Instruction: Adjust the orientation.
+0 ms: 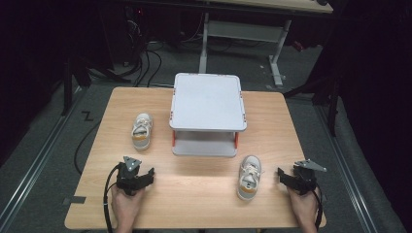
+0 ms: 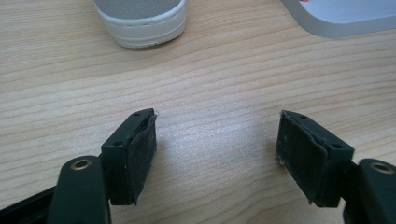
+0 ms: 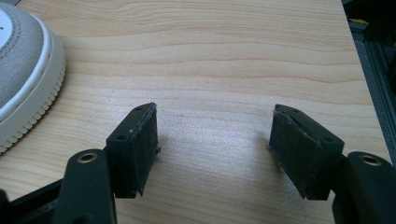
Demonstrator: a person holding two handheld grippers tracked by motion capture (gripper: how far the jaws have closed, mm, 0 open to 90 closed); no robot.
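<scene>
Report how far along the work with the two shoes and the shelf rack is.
Nothing looks done yet: the left shoe and the right shoe both lie on the table, and the white shelf rack holds nothing on top. In hand: nothing; the left gripper and right gripper rest open and empty. Grasping and moving both shoes probably remains.

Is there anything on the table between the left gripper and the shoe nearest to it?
Nothing visible. Bare wood lies between the open left gripper and the left shoe; the grey rack stands off to the side.
</scene>
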